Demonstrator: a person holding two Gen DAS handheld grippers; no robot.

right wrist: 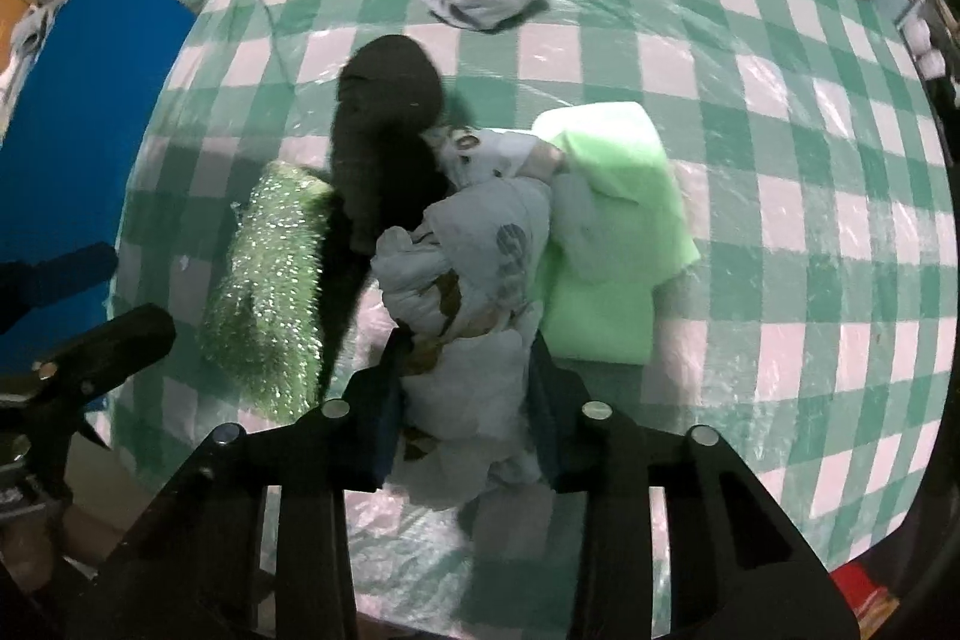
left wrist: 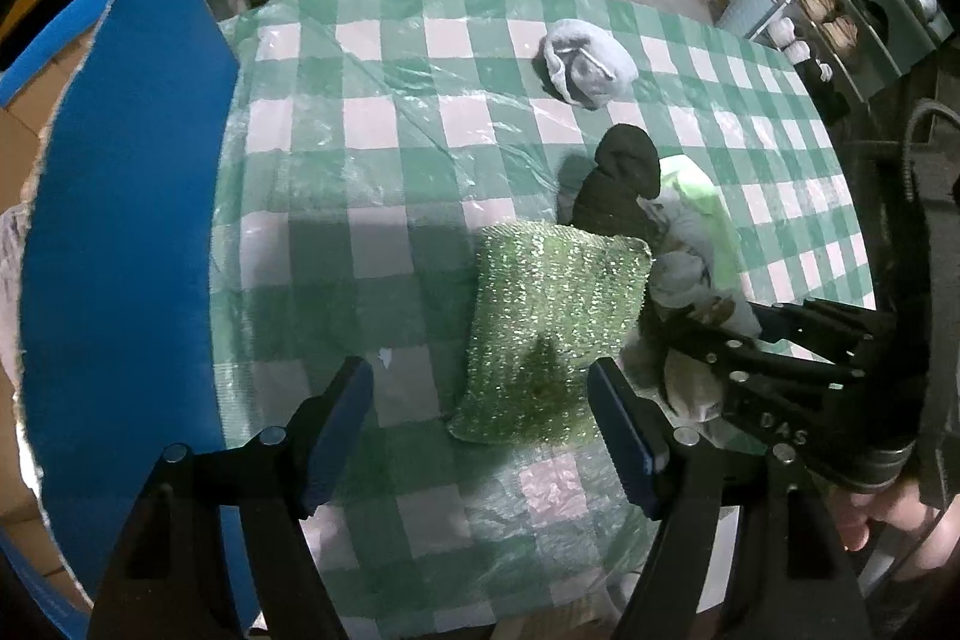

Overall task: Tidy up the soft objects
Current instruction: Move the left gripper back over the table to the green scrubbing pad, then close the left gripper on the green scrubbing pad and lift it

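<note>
The left gripper (left wrist: 480, 424) has spread fingers; the sponge (left wrist: 552, 334) lies just ahead between them, long axis pointing away. The right gripper (right wrist: 465, 400) pinches the cloth (right wrist: 474, 280).

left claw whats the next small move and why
Probably ease forward and shut on the sponge. The left claw is open with the sponge's near end between its fingers, not yet gripped, while the right claw already pinches the white cloth.
</note>
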